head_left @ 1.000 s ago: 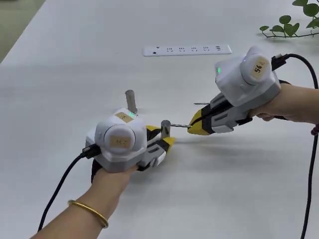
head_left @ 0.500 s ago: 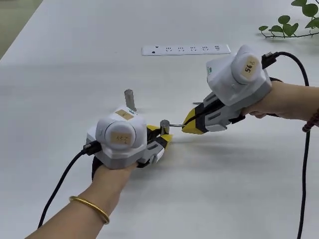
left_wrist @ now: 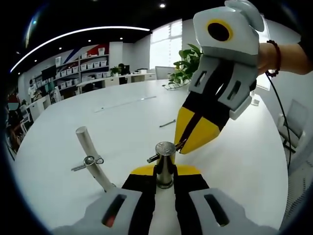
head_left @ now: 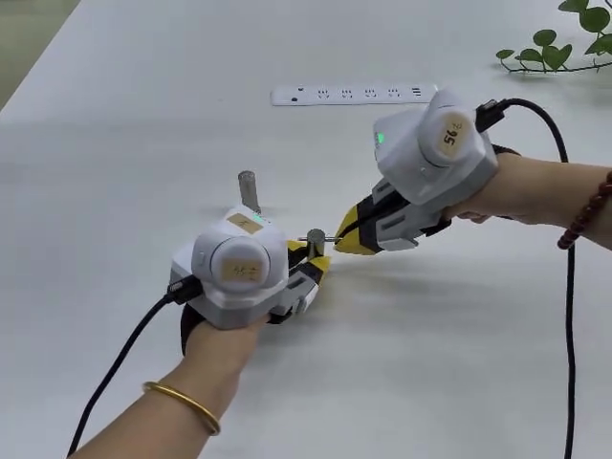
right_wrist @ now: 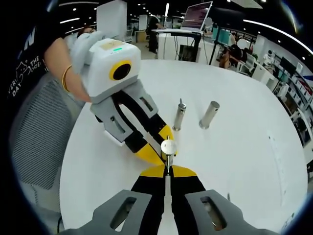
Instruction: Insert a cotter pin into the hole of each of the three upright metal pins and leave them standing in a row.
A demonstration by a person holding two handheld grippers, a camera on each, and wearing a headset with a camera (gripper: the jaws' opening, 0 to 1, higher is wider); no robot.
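left claw point(left_wrist: 165, 171) clenched round upright silver metal pin point(left_wrist: 165, 159) on white worktop point(head_left: 449, 363) | right claw point(right_wrist: 167, 171) grasping thin wire cotter pin point(left_wrist: 152, 158), threaded through that pin's hole

A long white power strip point(head_left: 356, 94) lies flat near the top middle of the head view, on a big white table point(head_left: 143, 115). Green leaves of a plant point(head_left: 559, 48) peek in at the upper right corner. In the left gripper view, shelves point(left_wrist: 93, 61) with boxes stand far back at the upper left.
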